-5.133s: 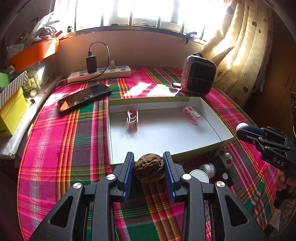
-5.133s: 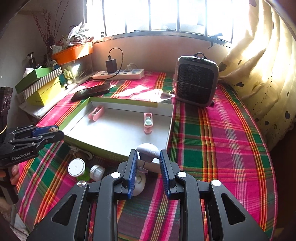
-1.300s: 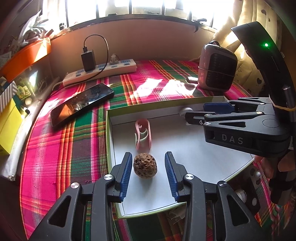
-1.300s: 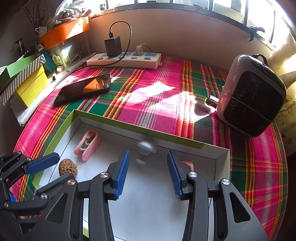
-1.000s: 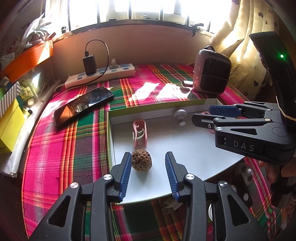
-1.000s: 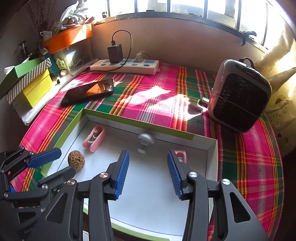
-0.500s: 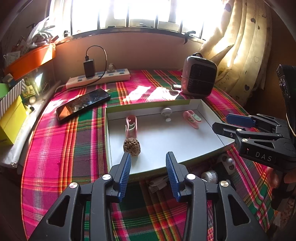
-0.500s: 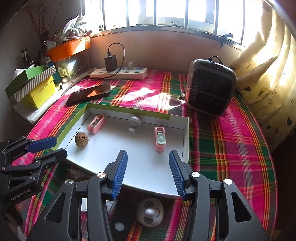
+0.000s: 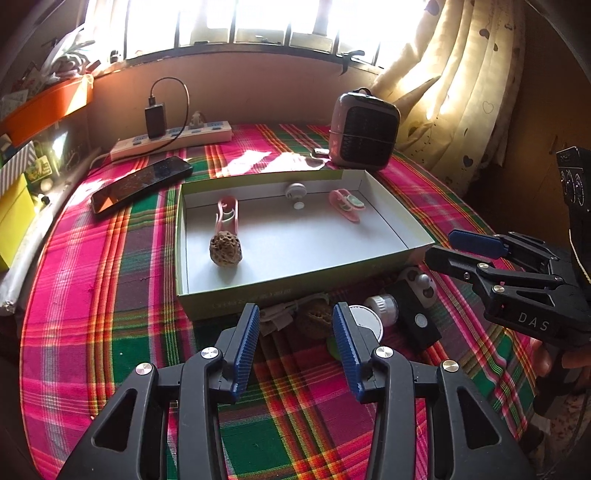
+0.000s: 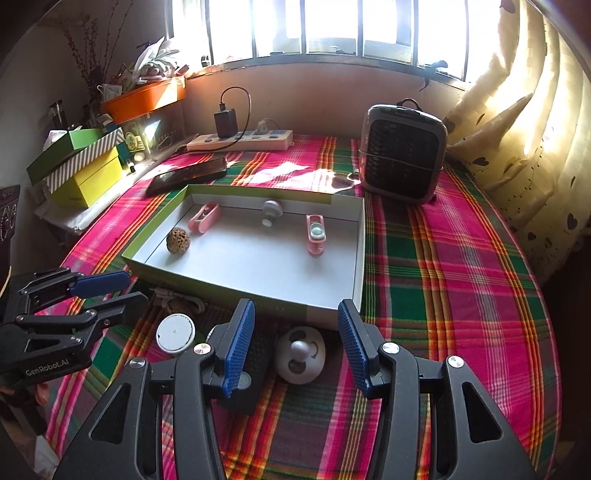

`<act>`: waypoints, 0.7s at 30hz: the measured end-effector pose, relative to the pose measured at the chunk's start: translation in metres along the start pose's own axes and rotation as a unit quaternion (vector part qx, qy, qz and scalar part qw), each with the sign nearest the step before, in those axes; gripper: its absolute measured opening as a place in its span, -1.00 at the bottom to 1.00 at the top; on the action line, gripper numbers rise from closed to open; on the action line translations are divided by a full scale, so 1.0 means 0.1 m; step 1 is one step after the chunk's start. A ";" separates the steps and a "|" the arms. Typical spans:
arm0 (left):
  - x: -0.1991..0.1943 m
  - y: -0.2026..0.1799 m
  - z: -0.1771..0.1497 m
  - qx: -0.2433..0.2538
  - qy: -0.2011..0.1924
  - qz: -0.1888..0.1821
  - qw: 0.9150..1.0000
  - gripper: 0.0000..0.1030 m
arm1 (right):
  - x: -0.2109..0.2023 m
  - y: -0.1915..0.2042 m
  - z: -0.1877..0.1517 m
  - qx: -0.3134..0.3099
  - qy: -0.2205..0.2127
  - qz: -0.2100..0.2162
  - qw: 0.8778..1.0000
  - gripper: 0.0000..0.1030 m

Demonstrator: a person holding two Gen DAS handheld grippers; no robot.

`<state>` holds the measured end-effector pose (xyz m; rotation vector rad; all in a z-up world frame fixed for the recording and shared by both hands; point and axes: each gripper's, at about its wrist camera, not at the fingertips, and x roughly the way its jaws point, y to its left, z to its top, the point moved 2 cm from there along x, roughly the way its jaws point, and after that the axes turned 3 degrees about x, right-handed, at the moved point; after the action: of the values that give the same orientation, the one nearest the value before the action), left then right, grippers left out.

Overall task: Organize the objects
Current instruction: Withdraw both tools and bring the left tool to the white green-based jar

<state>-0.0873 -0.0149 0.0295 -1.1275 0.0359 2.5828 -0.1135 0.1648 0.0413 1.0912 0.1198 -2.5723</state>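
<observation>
Left tool (image 9: 295,341) is opening with nothing gripped, hovering over a second walnut (image 9: 314,319) on the bench (image 9: 92,295). Right tool (image 10: 295,341) is sitting open and empty above a round white gadget (image 10: 300,355). The first walnut (image 9: 225,252) is lying inside the shallow box (image 9: 295,288), beside a pink clip (image 9: 226,213).

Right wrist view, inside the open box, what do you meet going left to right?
Walnut → pink clip → white knob → pink clip with a pale green centre, all lying on the floor of the box.

Blown-out sun through the window (image 10: 332,26) backlights the scene; fisheye edges bend and darken.
</observation>
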 end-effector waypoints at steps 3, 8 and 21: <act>0.03 -0.09 -0.03 0.011 0.007 -0.010 1.000 -0.21 | -0.03 0.00 -0.08 0.003 0.000 0.004 1.000 -0.06; 0.07 -0.20 -0.06 0.023 0.014 -0.023 0.999 -0.20 | -0.07 -0.03 -0.19 0.006 0.002 -0.002 1.000 -0.06; 0.22 -0.38 -0.02 0.038 0.028 -0.032 0.998 -0.20 | -0.09 -0.11 -0.33 0.020 0.011 -0.002 1.000 -0.06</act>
<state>-0.0883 0.0270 0.0161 -1.1536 0.1071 2.4719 -0.0892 0.1847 0.0239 1.1355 0.0765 -2.5777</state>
